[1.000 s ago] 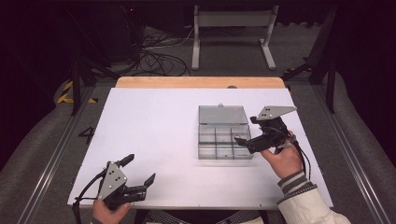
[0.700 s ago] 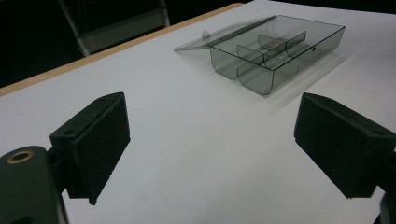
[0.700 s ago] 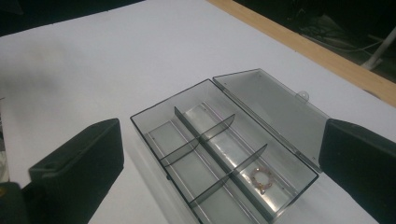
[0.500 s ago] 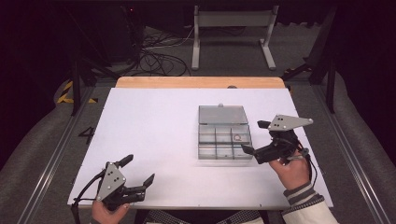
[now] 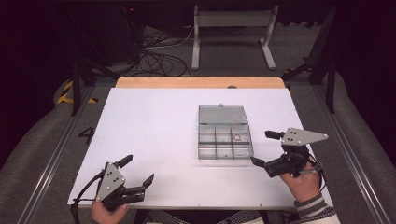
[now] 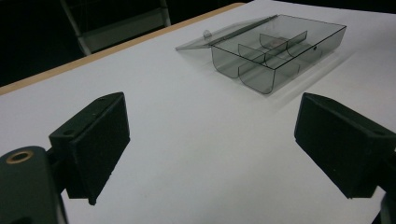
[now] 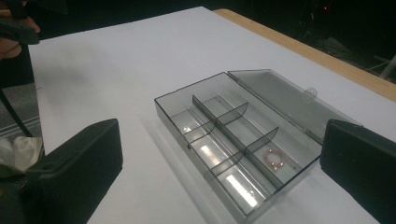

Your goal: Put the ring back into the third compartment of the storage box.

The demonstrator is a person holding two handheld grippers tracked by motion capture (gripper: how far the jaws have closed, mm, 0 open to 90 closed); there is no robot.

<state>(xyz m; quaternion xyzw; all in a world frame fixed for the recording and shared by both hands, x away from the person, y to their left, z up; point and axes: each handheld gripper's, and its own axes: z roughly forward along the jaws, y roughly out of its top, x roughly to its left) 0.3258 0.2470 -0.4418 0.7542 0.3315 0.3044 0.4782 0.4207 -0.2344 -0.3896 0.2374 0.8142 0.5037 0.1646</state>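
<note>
A white table top (image 5: 154,130) fills the middle of the high view, with a bare wooden strip (image 5: 201,82) along its 12 o'clock edge. Beyond it the room is dark: tangled cables (image 5: 159,53) on grey floor and a metal stand (image 5: 232,32). A clear compartment box (image 5: 224,133) sits right of centre, lid laid open toward 12 o'clock, a small ring (image 7: 274,158) in one far-row cell. The left gripper (image 5: 135,172) rests at 7 o'clock, jaws apart and empty. The right gripper (image 5: 266,149) hovers at 4 o'clock, just beside the box, jaws spread wide, empty.
</note>
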